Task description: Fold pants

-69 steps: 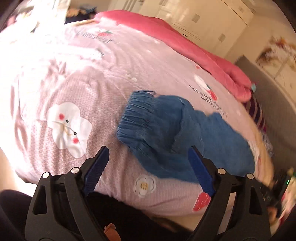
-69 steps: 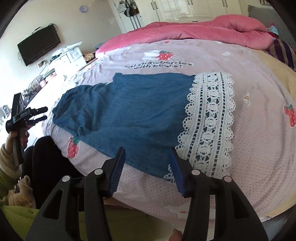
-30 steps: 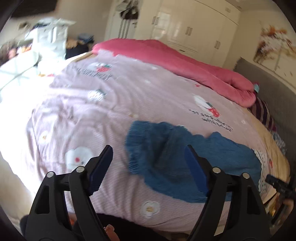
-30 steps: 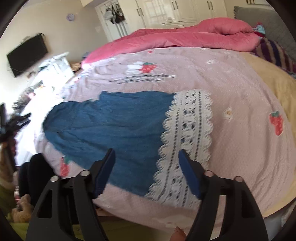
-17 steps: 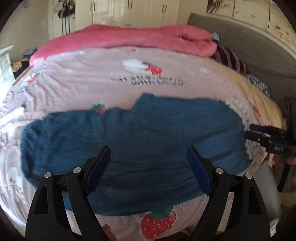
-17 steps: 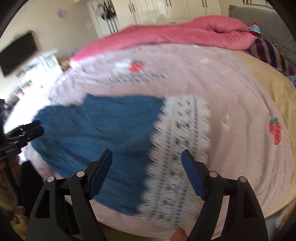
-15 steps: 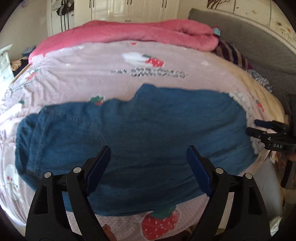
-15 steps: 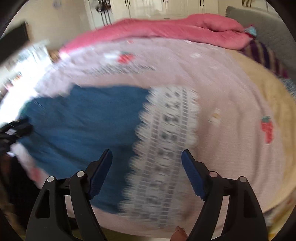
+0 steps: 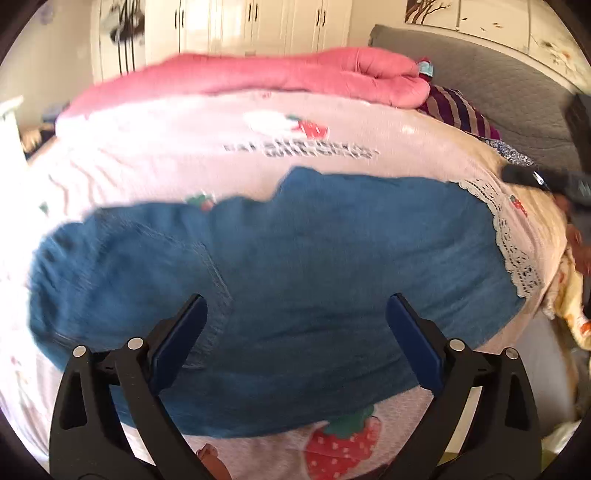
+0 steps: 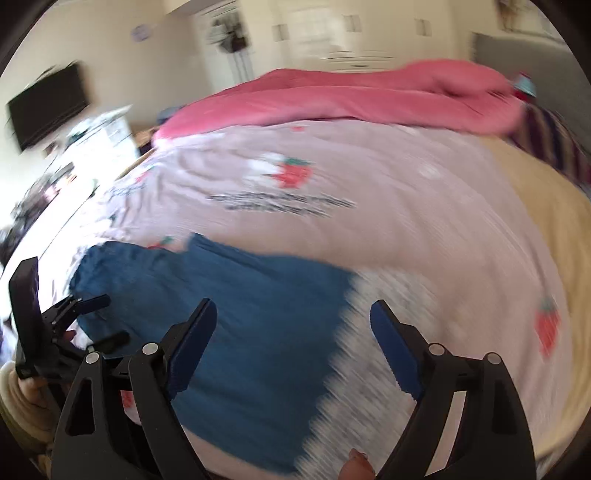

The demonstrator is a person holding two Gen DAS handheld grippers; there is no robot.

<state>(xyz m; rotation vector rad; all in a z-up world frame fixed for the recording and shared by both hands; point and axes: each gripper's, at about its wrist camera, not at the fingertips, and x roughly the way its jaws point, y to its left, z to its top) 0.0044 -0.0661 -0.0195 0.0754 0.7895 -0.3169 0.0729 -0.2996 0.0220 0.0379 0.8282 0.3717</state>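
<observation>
Sunlit bedroom: white wardrobes [image 9: 251, 26], grey headboard [image 9: 491, 92], wall-mounted television [image 10: 48, 105].

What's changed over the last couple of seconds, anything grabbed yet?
Nothing grabbed. The left gripper swung from the waistband end to over the middle of the blue pants, and its jaws have just been opening. The right gripper drifted over the lace hem, jaws also opening, nothing between them. The pants lie flat on the pink bedspread, unfolded as before.

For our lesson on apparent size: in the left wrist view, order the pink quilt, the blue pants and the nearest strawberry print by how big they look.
1. blue pants, nearest the camera, so enlarged
2. pink quilt
3. strawberry print
</observation>
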